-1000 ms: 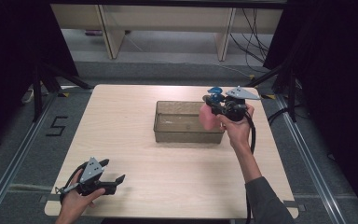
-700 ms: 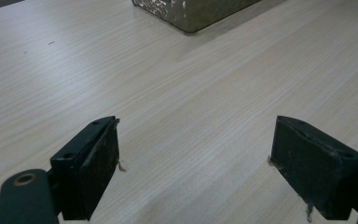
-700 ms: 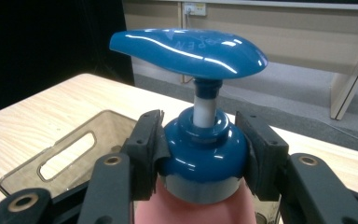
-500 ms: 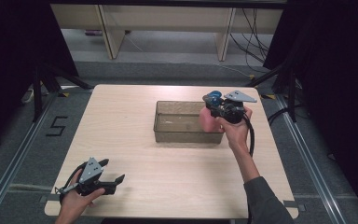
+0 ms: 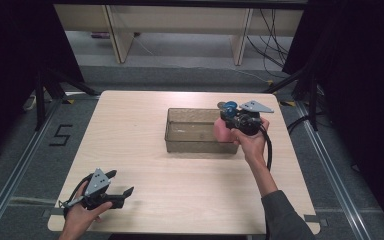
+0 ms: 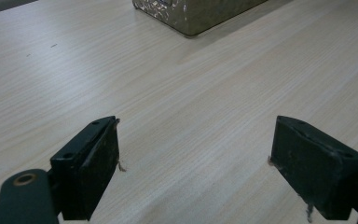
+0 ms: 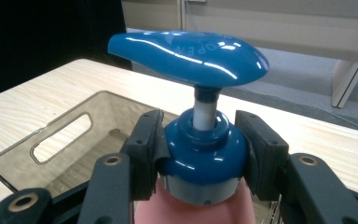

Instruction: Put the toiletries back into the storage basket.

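Right gripper view has the right gripper clamped on a pump bottle: both jaws press the blue collar from either side, just below the white stem and the broad blue pump head, with the pink body hanging beneath. Gripping at the collar looks deliberate — it is the narrowest, stiffest part, so the bottle hangs upright and the pump head stays free rather than being pressed down.

From the high view, the bottle is carried at the right end of the clear plastic bin, at about two o'clock on the table, held above the bin's rim rather than resting inside. That placement suggests it is about to be lowered into the bin — a judgement only.

Down at seven o'clock, the left gripper sits near the table's front edge, well apart from the bin. Its own view shows the jaws spread wide with nothing but bare wood between them, so it is likely parked out of the way.
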Tool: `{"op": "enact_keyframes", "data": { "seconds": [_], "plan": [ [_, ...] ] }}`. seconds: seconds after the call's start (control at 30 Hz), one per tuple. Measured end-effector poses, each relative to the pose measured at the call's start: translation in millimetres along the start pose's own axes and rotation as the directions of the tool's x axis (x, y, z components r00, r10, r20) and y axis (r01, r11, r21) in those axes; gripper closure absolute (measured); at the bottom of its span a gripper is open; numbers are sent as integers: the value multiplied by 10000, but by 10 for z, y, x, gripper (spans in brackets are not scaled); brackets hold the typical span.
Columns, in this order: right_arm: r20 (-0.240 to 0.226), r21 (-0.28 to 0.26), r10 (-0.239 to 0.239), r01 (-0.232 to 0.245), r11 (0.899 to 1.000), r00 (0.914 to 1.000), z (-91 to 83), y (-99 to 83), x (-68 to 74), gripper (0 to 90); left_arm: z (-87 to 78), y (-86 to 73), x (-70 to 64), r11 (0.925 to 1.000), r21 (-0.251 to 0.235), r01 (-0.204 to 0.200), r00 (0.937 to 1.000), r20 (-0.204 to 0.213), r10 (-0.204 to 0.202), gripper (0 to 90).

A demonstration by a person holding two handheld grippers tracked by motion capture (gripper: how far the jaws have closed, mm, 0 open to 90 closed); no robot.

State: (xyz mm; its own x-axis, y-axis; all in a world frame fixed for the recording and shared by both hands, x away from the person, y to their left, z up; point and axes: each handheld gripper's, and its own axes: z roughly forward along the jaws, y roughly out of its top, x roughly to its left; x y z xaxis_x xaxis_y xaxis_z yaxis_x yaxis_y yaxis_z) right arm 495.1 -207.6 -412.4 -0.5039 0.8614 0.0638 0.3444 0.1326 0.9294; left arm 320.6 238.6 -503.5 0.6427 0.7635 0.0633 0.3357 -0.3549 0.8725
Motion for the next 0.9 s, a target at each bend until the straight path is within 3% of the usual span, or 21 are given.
{"op": "enact_keyframes", "data": {
  "seconds": [0.1,0.17,0.2,0.23,0.27,0.33,0.4,0.43,0.5,0.53,0.57,0.6,0.63,0.73,0.77,0.87,0.9],
  "plan": [
    [-49,0,-104,104,9999,9999,6,-17,-16,534,8,4,9,9999,-71,-106,9999,-8,106,149],
    [156,-87,-244,245,9997,9996,9,-39,-29,534,5,-2,-8,10000,-73,64,10000,18,-64,149],
    [12,31,-53,53,10000,10000,13,-49,-21,534,1,1,2,10000,0,-2,10000,-14,2,149],
    [173,66,96,-97,9999,9998,10,-61,-10,534,9,5,6,10000,-81,-21,10000,-27,21,149],
    [132,34,-182,181,9998,9997,19,-67,-36,534,9,6,8,9999,-86,-68,10000,-19,68,149],
    [117,204,132,-135,9997,9998,16,-88,-21,534,1,0,0,10000,-15,-26,10000,1,26,149],
    [167,197,-169,166,9997,9997,25,-100,-42,534,6,3,5,10000,-44,-1,10000,-22,0,149],
    [65,272,2,-4,9996,10000,28,-104,-33,534,9,6,9,9999,-88,-48,10000,-17,48,149],
    [99,176,-100,99,9998,9999,40,-119,-38,534,1,1,1,10000,-13,-27,10000,5,27,148],
    [154,243,145,-149,9996,9998,32,-127,-16,534,2,0,1,10000,-12,-8,10000,9,8,149],
    [136,225,60,-63,9997,9999,34,-129,-21,534,6,0,4,10000,-28,-4,10000,-5,4,148],
    [268,268,-313,306,9992,9992,28,-126,-43,534,19,0,3,9999,-163,35,10000,13,-35,149],
    [157,270,-28,24,9996,9999,30,-135,-21,534,19,0,3,9999,-155,-2,10000,27,3,149],
    [182,312,-51,45,9995,9998,28,-150,-22,534,6,0,-5,10000,-21,-5,10000,26,5,149],
    [237,284,-314,308,9991,9992,26,-152,-39,534,8,3,-3,10000,-33,-5,10000,6,5,149],
    [130,308,-68,64,9995,9999,29,-172,-32,534,5,0,4,10000,-39,-40,10000,2,40,149],
    [193,385,-200,192,9991,9996,19,-174,-41,534,0,1,3,10000,-4,-25,10000,-22,25,149]
  ]
}}
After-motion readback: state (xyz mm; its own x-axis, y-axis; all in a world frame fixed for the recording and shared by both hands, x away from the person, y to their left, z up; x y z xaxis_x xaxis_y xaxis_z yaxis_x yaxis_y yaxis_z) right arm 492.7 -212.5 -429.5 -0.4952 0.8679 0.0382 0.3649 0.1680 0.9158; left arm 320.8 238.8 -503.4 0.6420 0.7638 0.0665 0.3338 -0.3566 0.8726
